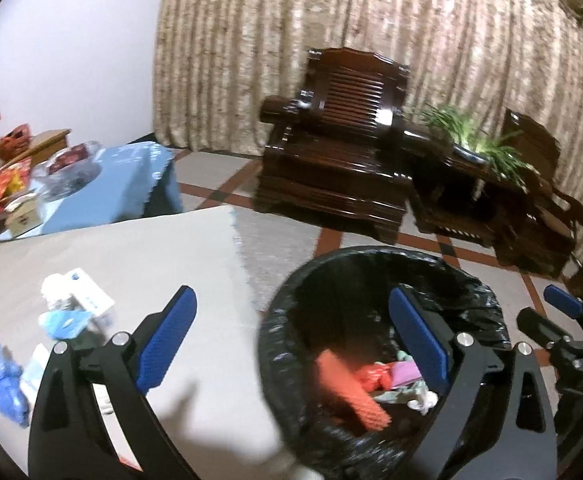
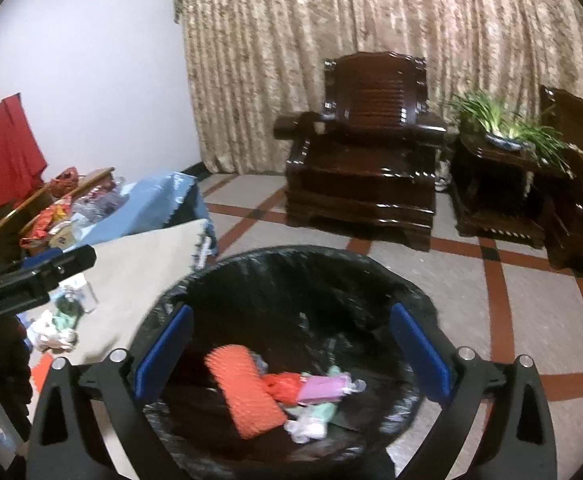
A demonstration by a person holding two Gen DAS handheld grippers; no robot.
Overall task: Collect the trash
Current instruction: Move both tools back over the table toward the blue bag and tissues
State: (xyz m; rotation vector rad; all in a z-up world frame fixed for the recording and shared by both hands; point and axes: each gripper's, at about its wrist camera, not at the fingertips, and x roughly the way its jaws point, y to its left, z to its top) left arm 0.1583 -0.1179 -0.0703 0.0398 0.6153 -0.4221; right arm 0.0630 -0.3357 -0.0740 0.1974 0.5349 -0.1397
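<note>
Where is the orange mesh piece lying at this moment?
In both wrist views the orange mesh piece lies inside the black-lined bin, left of the red bag and pink packet.

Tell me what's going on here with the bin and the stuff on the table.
A person is clearing trash with a handheld gripper in each hand. Both the left gripper and the right gripper are open and empty over the black-lined bin, which already holds an orange mesh piece and small wrappers. More litter waits on the table beside it.
</note>
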